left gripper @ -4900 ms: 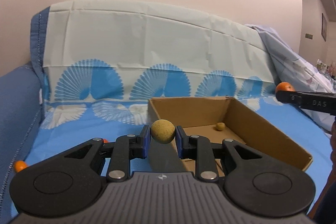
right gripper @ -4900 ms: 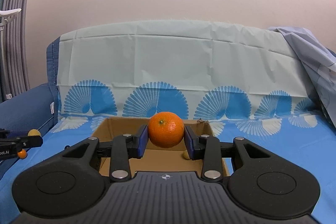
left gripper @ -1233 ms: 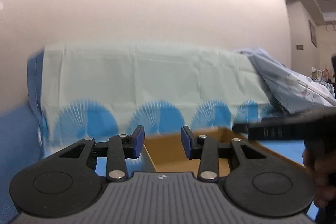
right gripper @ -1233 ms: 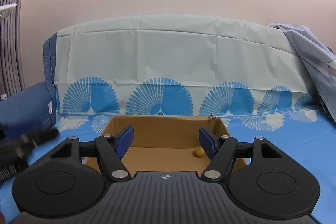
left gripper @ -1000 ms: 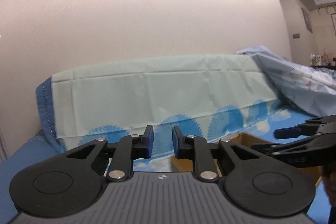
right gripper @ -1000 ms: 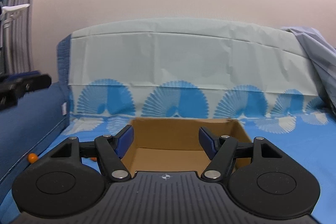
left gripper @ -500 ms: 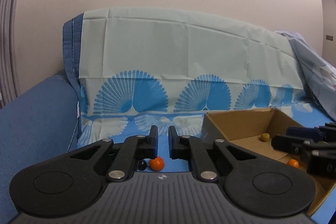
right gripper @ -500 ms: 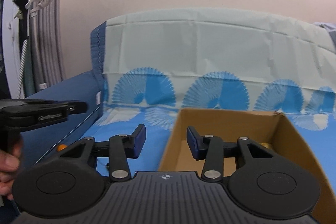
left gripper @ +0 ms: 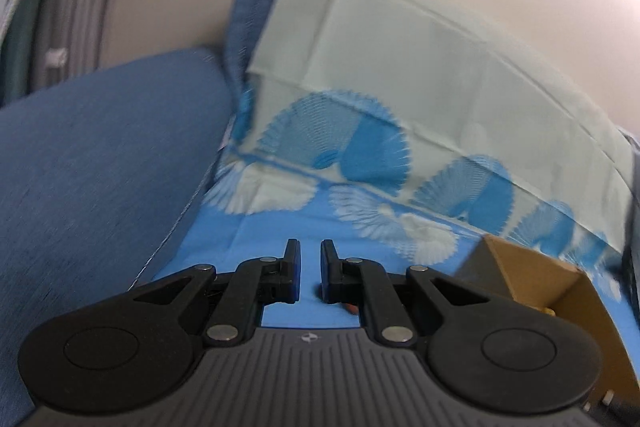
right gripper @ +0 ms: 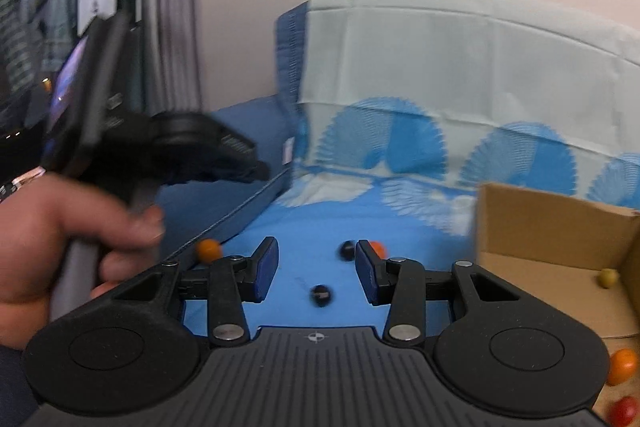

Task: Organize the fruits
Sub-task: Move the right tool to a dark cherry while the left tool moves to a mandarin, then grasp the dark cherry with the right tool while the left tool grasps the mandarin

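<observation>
2 views, 1 couch. From my left wrist camera, my left gripper (left gripper: 310, 273) hangs above the blue fan-patterned sheet (left gripper: 360, 187) with its jaws drawn narrow, only a slim strip of sheet showing between the blue pads and nothing held. A sliver of something reddish-orange (left gripper: 352, 307) peeks from under the right finger; the frame is too blurred for me to say which fruit it is. The cardboard box (left gripper: 532, 279) sits at the lower right, its near corner toward me, and the dark blue couch arm (left gripper: 100, 155) fills the left.

From my right wrist camera, my right gripper (right gripper: 317, 273) is held over the sheet with its jaws wide apart and empty. Between and beyond them lie 2 dark round fruits: 1 (right gripper: 321, 295) low in the gap, the other (right gripper: 347, 250) farther back, just beside a small orange fruit (right gripper: 377, 248) that the right finger partly covers. Another orange fruit (right gripper: 208, 249) rests at the foot of the couch arm, left of my left finger. The box stands at the right with a yellow-green fruit (right gripper: 608, 277) near its back wall, an orange fruit (right gripper: 622, 367) and a red one (right gripper: 624, 411) at the frame's lower right edge. My left hand (right gripper: 68, 243) grips the other gripper's handle at the left, blurred.
</observation>
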